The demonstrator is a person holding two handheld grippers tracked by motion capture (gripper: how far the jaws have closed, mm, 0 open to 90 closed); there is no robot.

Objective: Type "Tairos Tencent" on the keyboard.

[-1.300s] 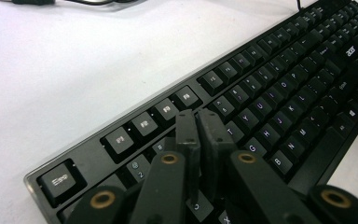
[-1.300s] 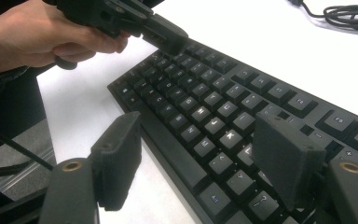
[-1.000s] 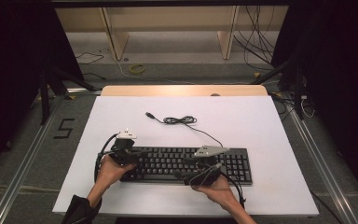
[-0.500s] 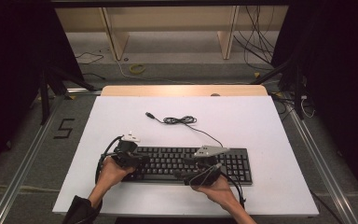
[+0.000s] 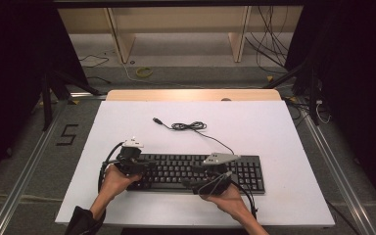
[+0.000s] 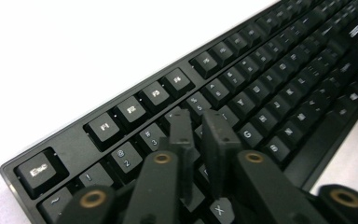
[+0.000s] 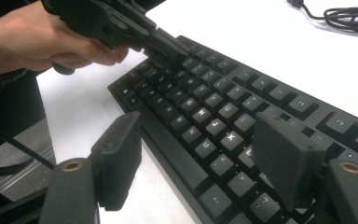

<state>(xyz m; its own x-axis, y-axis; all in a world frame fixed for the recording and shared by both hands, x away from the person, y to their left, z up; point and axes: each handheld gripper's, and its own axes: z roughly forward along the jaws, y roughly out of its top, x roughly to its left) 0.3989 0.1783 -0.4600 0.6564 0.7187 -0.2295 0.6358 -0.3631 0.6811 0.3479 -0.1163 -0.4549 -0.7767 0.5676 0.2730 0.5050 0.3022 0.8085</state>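
Black jaws of the left gripper (image 6: 200, 123) are pressed almost together, empty, tips low over the number row of the keyboard (image 6: 261, 88) near its left end. Those of the right gripper (image 7: 205, 154) stand wide apart, holding nothing, above the keys at the near edge. Matte black with white legends, the keyboard lies flat on the white worktop (image 5: 274, 127); its cable (image 5: 188, 126) coils beyond.
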